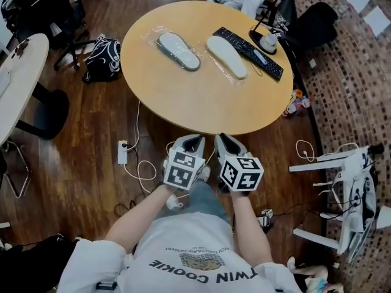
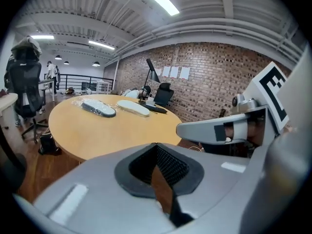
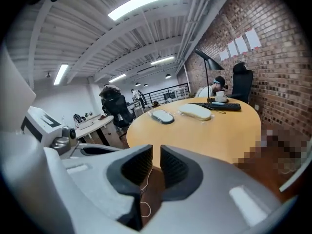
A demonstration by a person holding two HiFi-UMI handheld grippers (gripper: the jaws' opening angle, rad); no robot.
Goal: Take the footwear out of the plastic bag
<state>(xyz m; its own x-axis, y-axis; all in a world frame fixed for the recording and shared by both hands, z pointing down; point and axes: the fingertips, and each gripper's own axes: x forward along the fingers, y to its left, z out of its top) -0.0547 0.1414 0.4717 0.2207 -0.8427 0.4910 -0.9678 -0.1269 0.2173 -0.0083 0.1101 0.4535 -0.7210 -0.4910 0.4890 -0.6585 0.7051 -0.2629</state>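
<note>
Left gripper (image 1: 194, 140) and right gripper (image 1: 226, 139) hang well short of footwear (image 1: 178, 50).

An open-plan loft office: a round wooden bench (image 1: 183, 105) carrying a keyboard (image 1: 247, 52) and desk lamp (image 2: 154, 75), wheeled office chairs (image 2: 25, 84), a brick wall (image 2: 214, 82) with pinned papers (image 2: 175, 72), strip lights (image 3: 146, 1) overhead, plank floor (image 1: 79, 133).

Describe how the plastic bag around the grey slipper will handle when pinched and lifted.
The plastic bag looks thin, clear and crinkled, so it will probably be floppy and bunch up. Its glossy film may slip. The grey slipper inside lies flat and will likely weigh the bag down, perhaps sliding within.
</note>
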